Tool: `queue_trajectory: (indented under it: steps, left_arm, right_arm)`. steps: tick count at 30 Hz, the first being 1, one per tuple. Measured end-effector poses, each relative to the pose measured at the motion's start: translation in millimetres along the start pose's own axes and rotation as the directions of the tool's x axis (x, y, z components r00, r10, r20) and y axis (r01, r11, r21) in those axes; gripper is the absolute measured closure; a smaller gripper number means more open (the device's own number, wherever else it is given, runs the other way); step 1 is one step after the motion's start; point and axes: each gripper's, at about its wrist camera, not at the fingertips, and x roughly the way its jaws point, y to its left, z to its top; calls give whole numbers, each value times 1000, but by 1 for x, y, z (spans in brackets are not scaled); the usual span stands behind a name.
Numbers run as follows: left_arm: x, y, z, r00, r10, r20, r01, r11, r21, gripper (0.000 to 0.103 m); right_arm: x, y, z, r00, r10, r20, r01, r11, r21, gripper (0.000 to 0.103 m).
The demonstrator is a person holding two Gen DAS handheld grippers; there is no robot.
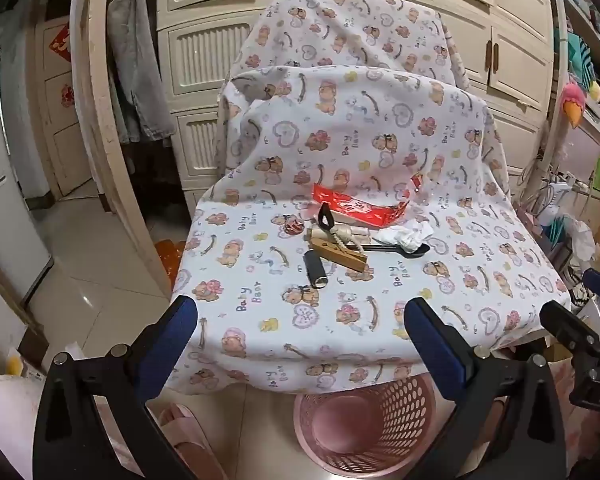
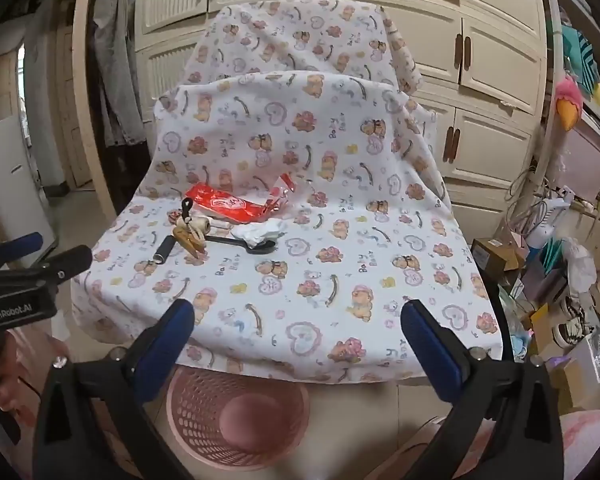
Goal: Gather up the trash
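Observation:
A red snack wrapper (image 1: 360, 208) (image 2: 228, 204) and a crumpled white tissue (image 1: 404, 236) (image 2: 260, 232) lie on a chair covered with a bear-print cloth (image 1: 340, 320) (image 2: 340, 280). Next to them lie a black spoon (image 1: 400, 249) (image 2: 248, 245), a wooden clothespin (image 1: 340, 254) (image 2: 188, 242), a black cylinder (image 1: 315, 269) (image 2: 163, 251) and a spool of string (image 1: 348, 234). A pink perforated basket (image 1: 364, 428) (image 2: 236, 416) stands on the floor below the chair's front edge. My left gripper (image 1: 300, 316) and right gripper (image 2: 298, 316) are open and empty, in front of the chair.
Cream cabinets (image 1: 480, 40) stand behind the chair. Clothes (image 1: 140, 60) hang at the left. Cluttered boxes and shelves (image 2: 560, 260) fill the right side. A pink slipper (image 1: 184, 432) lies on the tiled floor near the basket.

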Motion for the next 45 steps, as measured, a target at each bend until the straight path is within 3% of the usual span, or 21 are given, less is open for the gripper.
queue_trajectory:
  steps: [2,5,14,23,30,45]
  left_arm:
    - [-1,1,0,1000,-2,12,2,1000,4,1]
    - [-10,0,0,997,-60,51,60,998,-5,1]
    - [-15,-2,1,995,-48,84,49,999,-16,1]
    - [-15,5,-3,993,61,103,-62,998,3,1]
    - [-16,12,-2,993,55,102,-52,998,-34,1]
    - [-12,16,-2,995,67,79,-60,995,-83,1]
  right_arm:
    - [1,-1,-1,999,29,16,-29,999,16,0]
    - [-4,-7,-4,1000,-10,28,9,1000,26,0]
    - [-3,-9,-4,998,-51,31,49,997,55,0]
    - [-4,-11,-1,999,-35,37,32,997,63,0]
    - [-5,-10,0,999,19,48,-24,994,105,0]
    - [-5,-16,-1,999,33,40,-38,992,120,0]
